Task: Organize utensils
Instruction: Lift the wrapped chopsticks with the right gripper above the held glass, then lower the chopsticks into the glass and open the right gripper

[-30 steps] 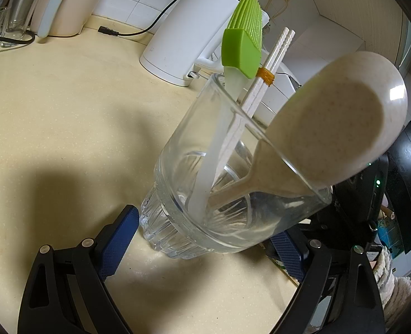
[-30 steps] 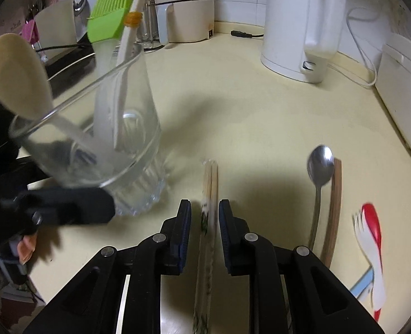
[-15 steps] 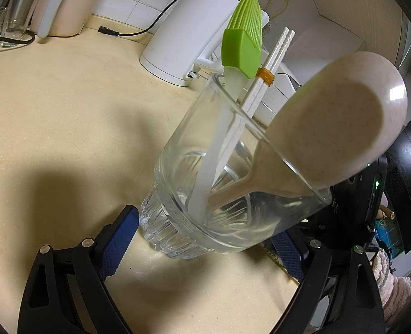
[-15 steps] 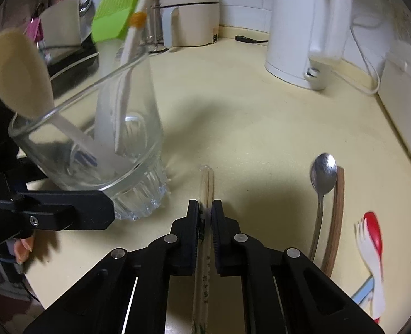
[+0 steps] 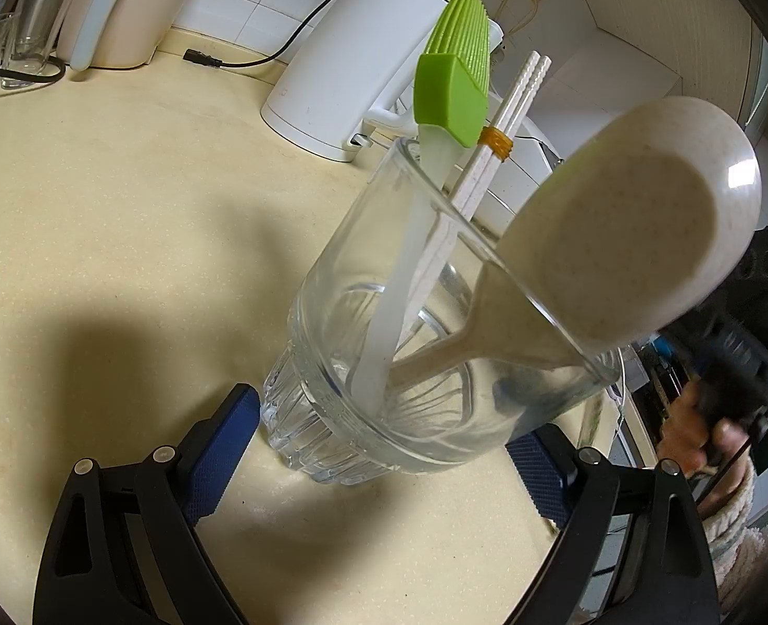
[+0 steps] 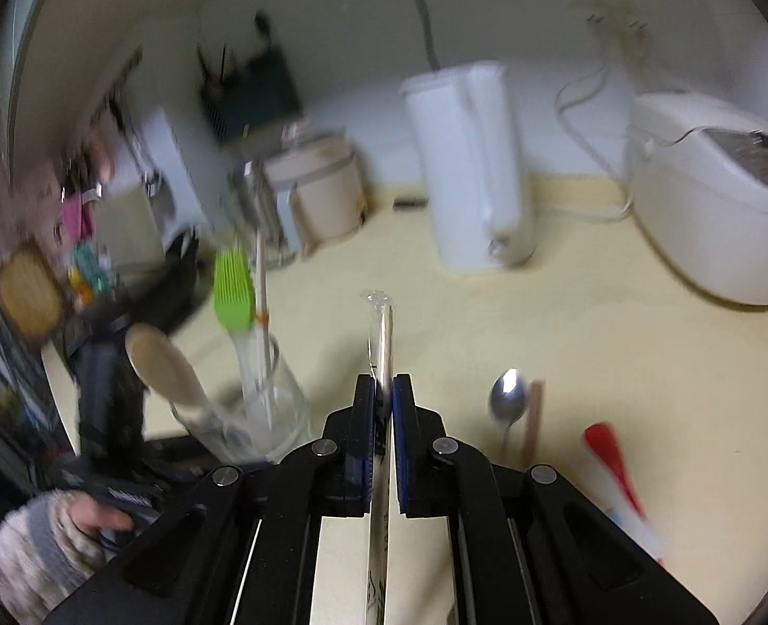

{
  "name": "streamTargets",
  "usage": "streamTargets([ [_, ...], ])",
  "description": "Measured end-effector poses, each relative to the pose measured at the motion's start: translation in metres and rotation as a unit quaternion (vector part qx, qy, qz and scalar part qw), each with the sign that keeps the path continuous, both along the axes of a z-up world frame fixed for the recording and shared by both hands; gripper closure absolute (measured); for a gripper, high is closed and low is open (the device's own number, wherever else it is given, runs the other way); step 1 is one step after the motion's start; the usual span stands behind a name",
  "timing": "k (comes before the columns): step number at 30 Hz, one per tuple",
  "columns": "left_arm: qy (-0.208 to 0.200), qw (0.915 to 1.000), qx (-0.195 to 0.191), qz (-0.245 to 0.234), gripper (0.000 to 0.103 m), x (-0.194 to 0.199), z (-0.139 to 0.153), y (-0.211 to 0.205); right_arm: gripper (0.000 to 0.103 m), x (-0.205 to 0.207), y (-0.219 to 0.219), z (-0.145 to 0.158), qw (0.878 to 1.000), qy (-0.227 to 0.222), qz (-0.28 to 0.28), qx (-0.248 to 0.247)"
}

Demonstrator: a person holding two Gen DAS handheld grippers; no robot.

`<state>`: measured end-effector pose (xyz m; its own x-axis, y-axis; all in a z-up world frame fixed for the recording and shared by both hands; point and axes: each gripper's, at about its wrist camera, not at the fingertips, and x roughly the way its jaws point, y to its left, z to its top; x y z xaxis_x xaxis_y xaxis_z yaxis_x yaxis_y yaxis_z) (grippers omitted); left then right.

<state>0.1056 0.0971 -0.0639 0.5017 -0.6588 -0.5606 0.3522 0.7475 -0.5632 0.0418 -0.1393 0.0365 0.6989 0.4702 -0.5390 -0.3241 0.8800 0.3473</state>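
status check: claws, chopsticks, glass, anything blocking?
Right claw shut on wrapped chopsticks, lifted off the counter. Left claw brackets the glass; contact unclear. Glass holds green brush, white chopsticks, beige spoon. Path clear.

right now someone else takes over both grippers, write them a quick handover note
Left gripper: blue pads either side of the clear ribbed glass; contact cannot be told.
Right gripper: shut on the plastic-wrapped pair of chopsticks, held above the cream counter.
Done: green silicone brush, white banded chopsticks and beige speckled spoon stand in the glass.
Left: drop the wrapped pair in, then the metal spoon, brown stick and red-and-white utensil.
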Motion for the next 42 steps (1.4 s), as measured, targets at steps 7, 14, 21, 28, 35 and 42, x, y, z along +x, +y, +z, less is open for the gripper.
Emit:
streamTargets([
  [7, 0.0, 1.0, 0.0, 0.0, 0.009, 0.0, 0.0, 0.0, 0.096, -0.013, -0.029, 0.036, 0.997, -0.051, -0.043, 0.033],
  [14, 0.0, 1.0, 0.0, 0.0, 0.009, 0.0, 0.0, 0.0, 0.096, -0.018, -0.031, 0.062, 0.995, -0.085, -0.047, 0.027],
  [21, 0.0, 1.0, 0.0, 0.0, 0.009, 0.0, 0.0, 0.0, 0.097, -0.021, -0.031, 0.076, 0.994, -0.1, -0.044, 0.022],
  [28, 0.0, 1.0, 0.0, 0.0, 0.009, 0.0, 0.0, 0.0, 0.097, -0.023, -0.028, 0.103, 0.989, -0.136, -0.042, 0.031],
  [35, 0.0, 1.0, 0.0, 0.0, 0.009, 0.0, 0.0, 0.0, 0.097, -0.02, 0.002, 0.147, 0.981, -0.185, 0.005, 0.063],
  [42, 0.0, 1.0, 0.0, 0.0, 0.009, 0.0, 0.0, 0.0, 0.097, -0.018, 0.037, 0.149, 0.977, -0.203, 0.04, 0.06],
])
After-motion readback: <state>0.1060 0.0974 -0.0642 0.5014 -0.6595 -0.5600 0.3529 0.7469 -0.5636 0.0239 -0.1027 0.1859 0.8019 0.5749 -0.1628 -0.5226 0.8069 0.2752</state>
